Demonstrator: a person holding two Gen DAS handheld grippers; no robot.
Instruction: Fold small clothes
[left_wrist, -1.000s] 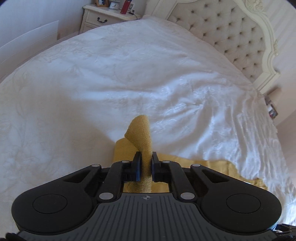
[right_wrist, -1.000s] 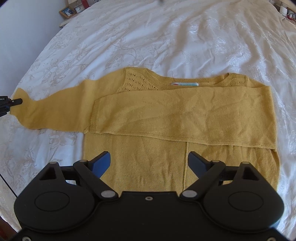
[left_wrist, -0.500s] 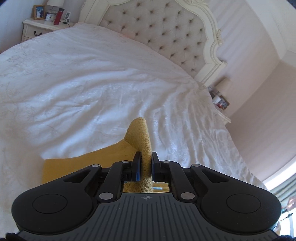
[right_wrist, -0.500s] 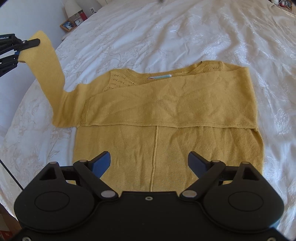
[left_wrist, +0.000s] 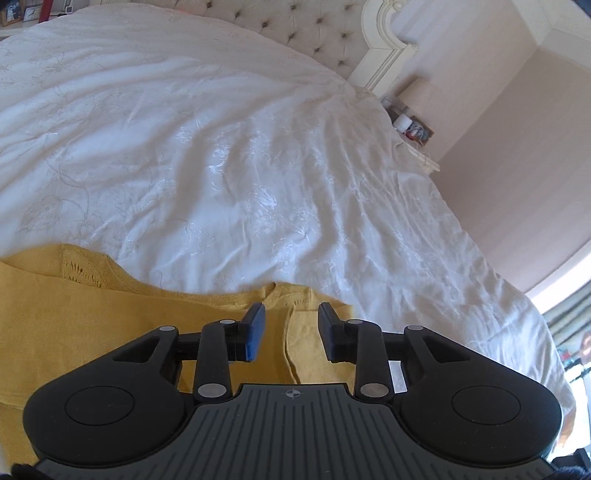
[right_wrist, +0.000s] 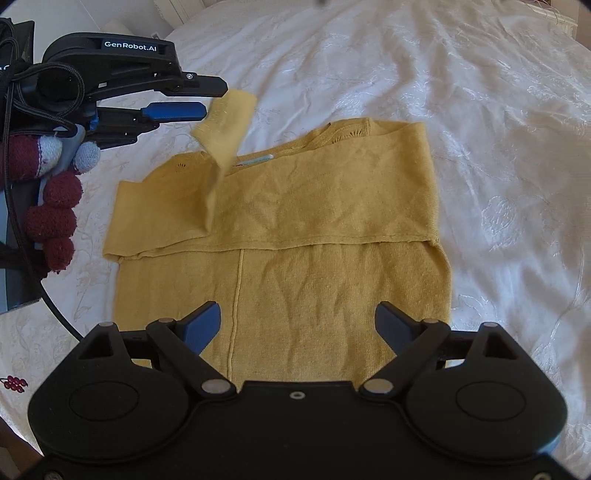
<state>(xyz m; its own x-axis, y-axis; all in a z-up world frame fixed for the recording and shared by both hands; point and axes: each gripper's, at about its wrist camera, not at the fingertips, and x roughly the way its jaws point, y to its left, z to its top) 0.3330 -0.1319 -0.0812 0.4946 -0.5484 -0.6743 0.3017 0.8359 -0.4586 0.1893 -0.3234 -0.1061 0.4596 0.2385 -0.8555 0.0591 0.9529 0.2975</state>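
A mustard yellow knit sweater (right_wrist: 295, 229) lies flat on the white bedspread (right_wrist: 480, 110), one sleeve folded across its chest. Its other sleeve cuff (right_wrist: 227, 123) is in mid-air, dropping over the collar. My left gripper (right_wrist: 212, 96) hangs above the sweater's left shoulder, open and empty; in its own view (left_wrist: 288, 332) the jaws stand apart over the yellow knit (left_wrist: 92, 314). My right gripper (right_wrist: 297, 325) is wide open and empty, above the sweater's hem.
The bed's tufted headboard (left_wrist: 295, 33) and a bedside table with small items (left_wrist: 410, 125) lie beyond the bedspread (left_wrist: 221, 166). A gloved hand with dark red bobbles (right_wrist: 51, 206) and a cable sit at the left.
My left gripper carried the sleeve up and across over the sweater, then opened and let it go. The cuff is now falling. The right gripper stayed open over the hem.
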